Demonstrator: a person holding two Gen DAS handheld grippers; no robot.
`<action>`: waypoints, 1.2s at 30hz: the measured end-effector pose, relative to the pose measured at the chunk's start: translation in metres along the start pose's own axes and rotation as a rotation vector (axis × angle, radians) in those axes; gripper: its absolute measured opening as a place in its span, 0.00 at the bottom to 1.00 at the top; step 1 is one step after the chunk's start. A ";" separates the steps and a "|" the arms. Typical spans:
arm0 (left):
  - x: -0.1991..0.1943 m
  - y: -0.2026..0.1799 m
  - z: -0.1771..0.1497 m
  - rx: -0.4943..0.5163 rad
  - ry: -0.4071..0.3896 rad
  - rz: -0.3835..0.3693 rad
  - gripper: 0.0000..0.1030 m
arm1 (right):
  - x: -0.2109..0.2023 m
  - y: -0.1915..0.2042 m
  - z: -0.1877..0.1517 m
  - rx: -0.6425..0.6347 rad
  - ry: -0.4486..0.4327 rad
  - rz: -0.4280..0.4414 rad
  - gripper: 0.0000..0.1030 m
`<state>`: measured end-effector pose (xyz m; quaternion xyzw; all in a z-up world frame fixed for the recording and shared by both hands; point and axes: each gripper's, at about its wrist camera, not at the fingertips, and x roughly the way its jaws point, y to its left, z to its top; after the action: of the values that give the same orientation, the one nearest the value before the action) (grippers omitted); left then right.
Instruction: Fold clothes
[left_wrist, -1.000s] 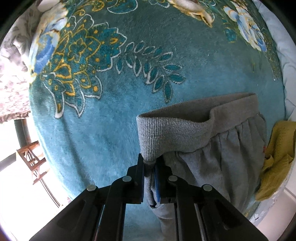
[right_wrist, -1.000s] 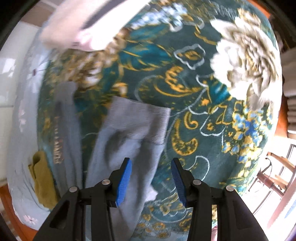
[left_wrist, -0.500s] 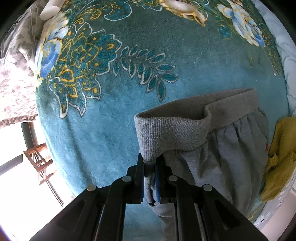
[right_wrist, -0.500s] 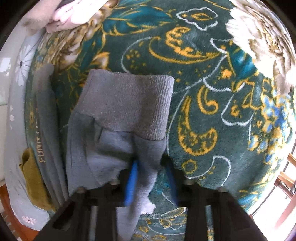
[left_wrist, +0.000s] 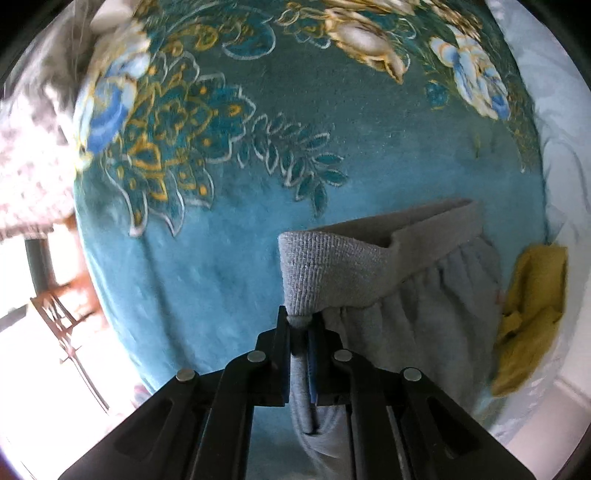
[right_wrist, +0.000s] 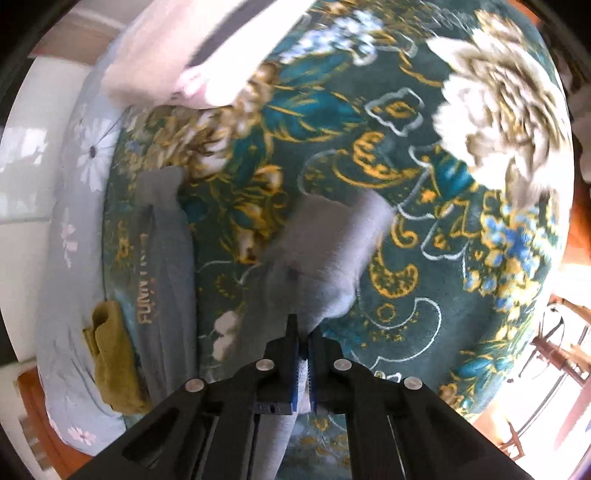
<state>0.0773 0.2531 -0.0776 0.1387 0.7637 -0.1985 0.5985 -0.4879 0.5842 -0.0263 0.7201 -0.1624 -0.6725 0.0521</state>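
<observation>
The left tool (left_wrist: 300, 328) is squeezing the gray pants (left_wrist: 399, 317) tight, right at the corner where the ribbed waistband (left_wrist: 332, 269) is ending. The waistband is standing up just ahead of this tool and is stretching away to the right of it. The soft gathered part of the pants is lying to the right of the tool, and a little strip of cloth is hanging down between the two fingers. The pants are sitting on a fuzzy teal blanket (left_wrist: 207, 288) with gold and blue flowers. A yellow cloth (left_wrist: 532, 317) is lying far to the right of the tool, just past the pants. The right tool (right_wrist: 302, 334) is also pinching the gray pants (right_wrist: 325, 258), with its jaws nearly together and only thin cloth between them. Here it is holding a leg of the pants, and the ribbed cuff (right_wrist: 343, 221) is sitting ahead of the tool, a bit blurry. The other leg, with gold letters (right_wrist: 146, 284) on it, is lying flat to the left of this tool. The yellow cloth (right_wrist: 110, 350) is resting further left, beside that leg. A pink and white cloth (right_wrist: 173, 55) is lying far ahead and to the left.
</observation>
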 end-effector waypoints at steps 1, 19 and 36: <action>-0.002 -0.006 0.000 -0.004 0.009 -0.022 0.07 | -0.004 0.009 0.002 -0.024 -0.003 0.001 0.04; 0.005 -0.141 0.075 -0.199 0.157 -0.230 0.08 | 0.070 0.239 0.091 -0.216 0.174 -0.210 0.04; 0.011 -0.177 0.089 -0.089 0.120 -0.506 0.38 | 0.100 0.265 0.099 -0.234 0.023 0.036 0.50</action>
<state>0.0716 0.0552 -0.0823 -0.0716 0.8162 -0.2996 0.4888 -0.6246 0.3184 -0.0523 0.7139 -0.0949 -0.6775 0.1496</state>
